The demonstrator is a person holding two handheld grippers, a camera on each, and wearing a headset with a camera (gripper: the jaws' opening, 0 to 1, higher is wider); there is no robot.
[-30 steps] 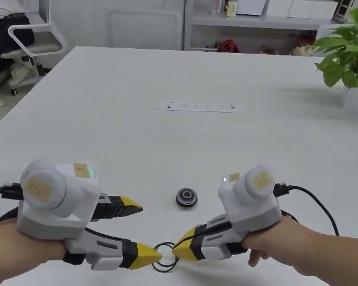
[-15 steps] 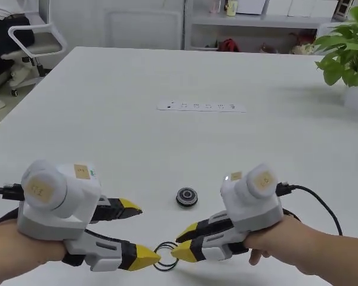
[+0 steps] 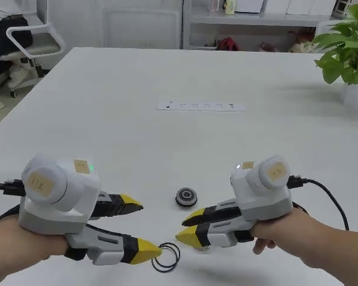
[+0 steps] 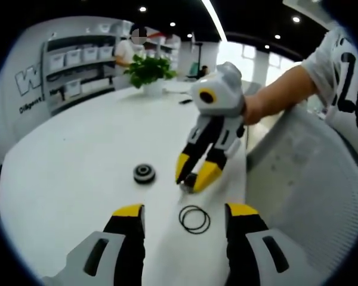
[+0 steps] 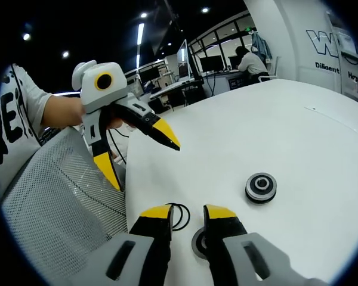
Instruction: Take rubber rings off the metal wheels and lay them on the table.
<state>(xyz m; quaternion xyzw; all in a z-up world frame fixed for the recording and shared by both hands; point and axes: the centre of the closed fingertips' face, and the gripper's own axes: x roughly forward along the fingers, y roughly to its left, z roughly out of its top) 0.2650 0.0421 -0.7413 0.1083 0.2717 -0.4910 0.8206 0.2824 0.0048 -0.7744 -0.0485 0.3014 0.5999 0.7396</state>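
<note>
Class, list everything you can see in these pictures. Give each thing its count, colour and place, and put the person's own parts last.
table: 1, white, under everything
power strip: 1, white, mid-table
table wheel: 1, black and silver, lying ahead of the grippers
held wheel: 1, grey, between the right gripper's jaws
rings: 2, black, overlapping on the table by the left gripper's near tip
plant: 1, green, far right
chair: 1, white-framed, beyond the table's far-left corner
shelves: white, at the back
left gripper: 1, white and black, yellow tips, open
right gripper: 1, same colours, shut on the held wheel
left hand, right hand: one on each gripper
</note>
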